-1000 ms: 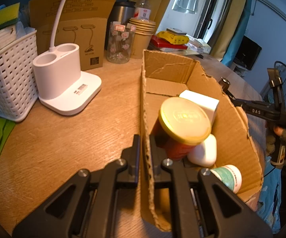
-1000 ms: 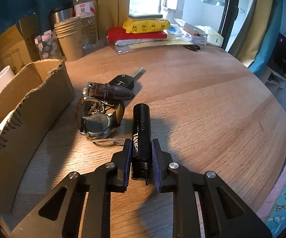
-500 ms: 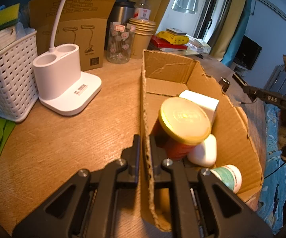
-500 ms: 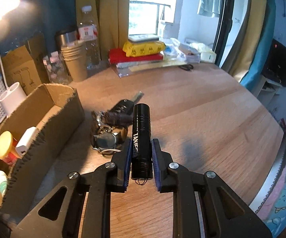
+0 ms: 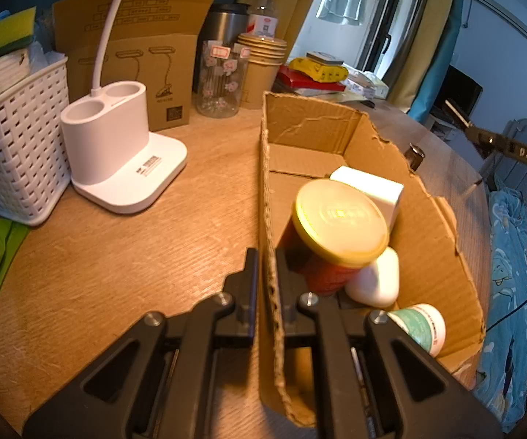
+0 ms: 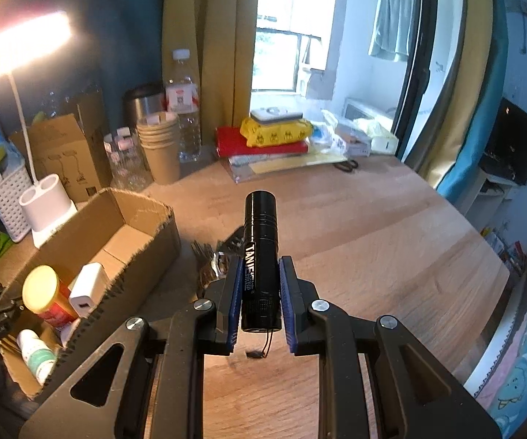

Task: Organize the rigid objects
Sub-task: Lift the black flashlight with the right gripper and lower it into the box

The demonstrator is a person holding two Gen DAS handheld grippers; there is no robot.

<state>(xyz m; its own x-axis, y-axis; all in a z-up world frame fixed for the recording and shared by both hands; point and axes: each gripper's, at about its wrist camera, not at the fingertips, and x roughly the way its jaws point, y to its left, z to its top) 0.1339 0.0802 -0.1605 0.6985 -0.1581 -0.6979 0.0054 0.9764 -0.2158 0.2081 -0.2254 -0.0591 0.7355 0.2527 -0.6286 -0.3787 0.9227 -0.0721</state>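
- Left hand-held gripper (image 5: 265, 281): clamped narrow on the near left wall of the box (image 5: 268, 190), one finger outside and one inside; probably pins the box to the desk (image 5: 124, 248) so that it does not slide while things drop in.
- Right hand-held gripper (image 6: 260, 292): closed on the torch (image 6: 260, 256), blue pads pressing both sides of its rear half; holds it clear above the desk, to the right of the box.
- Torch: points away from the camera, head far, tail near, roughly in line with the fingers; gripped low on the body, likely so the head can go into the box first.
- Look of the torch: short black cylinder, matt metal, ribbed rings below the head, knurled band near the tail, white lettering "TANIE" along the body, thin cord loop hanging from the tail end.
- Box: open top, torn jagged rim, already holds a can (image 5: 336, 230) with a yellow lid, a white charger (image 5: 367, 186), a white rounded case (image 5: 375, 281) and a small white bottle (image 5: 420, 329) at the near end.
- Free room: bare cardboard floor at the far end of the box, the likeliest place for the torch.
- On the desk just beyond the right gripper, partly hidden: a metal bundle, too covered to name.
- Left of the box: white lamp base (image 5: 117, 150), set apart and not in the way.
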